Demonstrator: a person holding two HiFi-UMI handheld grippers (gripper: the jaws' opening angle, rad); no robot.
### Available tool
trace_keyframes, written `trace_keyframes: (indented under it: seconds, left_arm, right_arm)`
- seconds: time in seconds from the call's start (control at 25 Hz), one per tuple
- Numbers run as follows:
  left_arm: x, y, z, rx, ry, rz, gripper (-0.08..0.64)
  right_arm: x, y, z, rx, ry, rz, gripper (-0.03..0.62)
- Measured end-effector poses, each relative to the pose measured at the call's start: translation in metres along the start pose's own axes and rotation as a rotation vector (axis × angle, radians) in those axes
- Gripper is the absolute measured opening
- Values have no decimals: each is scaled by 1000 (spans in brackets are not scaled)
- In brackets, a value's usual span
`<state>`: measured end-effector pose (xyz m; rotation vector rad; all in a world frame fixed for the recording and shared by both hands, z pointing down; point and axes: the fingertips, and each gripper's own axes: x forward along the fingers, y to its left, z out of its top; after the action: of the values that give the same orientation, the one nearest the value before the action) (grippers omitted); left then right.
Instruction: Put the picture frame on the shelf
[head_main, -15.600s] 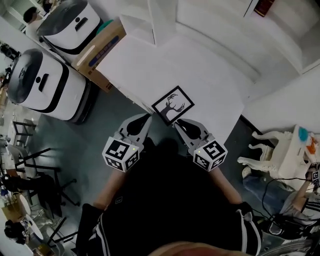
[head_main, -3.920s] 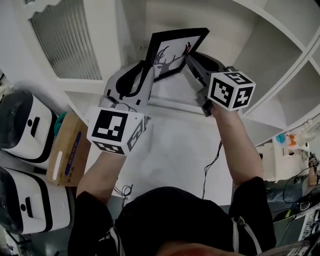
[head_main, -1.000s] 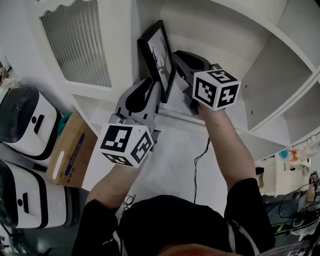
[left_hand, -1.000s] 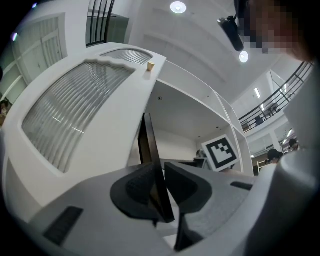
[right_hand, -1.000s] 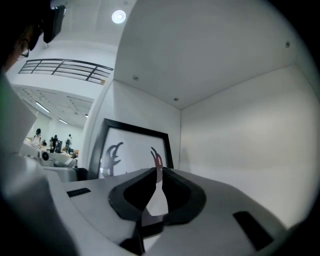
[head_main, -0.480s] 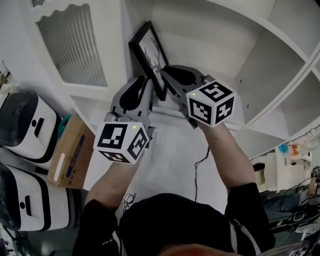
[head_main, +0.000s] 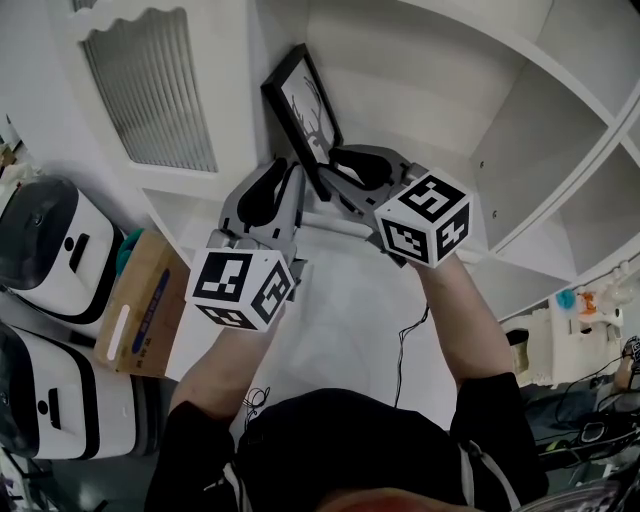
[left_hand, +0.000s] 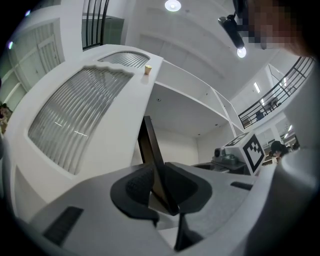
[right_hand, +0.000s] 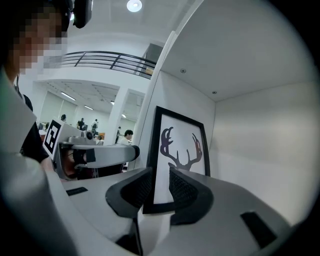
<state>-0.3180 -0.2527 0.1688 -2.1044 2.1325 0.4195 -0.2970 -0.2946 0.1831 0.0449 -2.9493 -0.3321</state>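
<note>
Between the pads of our left gripper (left_hand: 160, 182) sits the near edge of the picture frame (left_hand: 150, 145); both pads press on its black moulding, so this hand has the frame clamped; at our right gripper (right_hand: 157, 187) the jaws have just been opening, and the frame's lower corner stands between them with a gap showing beside the left pad, so nothing is pinched there; the antler print faces this gripper's view and stands upright. From the head view we see both grippers side by side at the frame's lower end, each carrying a marker cube (head_main: 245, 288) at its back; the frame stands on edge inside a compartment of the white shelf (head_main: 430, 90), close to that compartment's left wall; our jaws hide its bottom edge, so we cannot tell whether it rests on the board. Left of the shelf we see a slatted panel (head_main: 150, 90); below it a cardboard box (head_main: 140, 305) lies just beside two white appliances (head_main: 45, 240); on top of the shelf unit stands a small paper cup (left_hand: 148, 70).
</note>
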Motion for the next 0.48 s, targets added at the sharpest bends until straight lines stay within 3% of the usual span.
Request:
trace_keyframes:
  seconds: [0.48]
  left_arm:
    - [-2, -1, -2, -34, 10, -32, 71]
  right_arm:
    - [2, -11, 2, 32, -15, -28, 98]
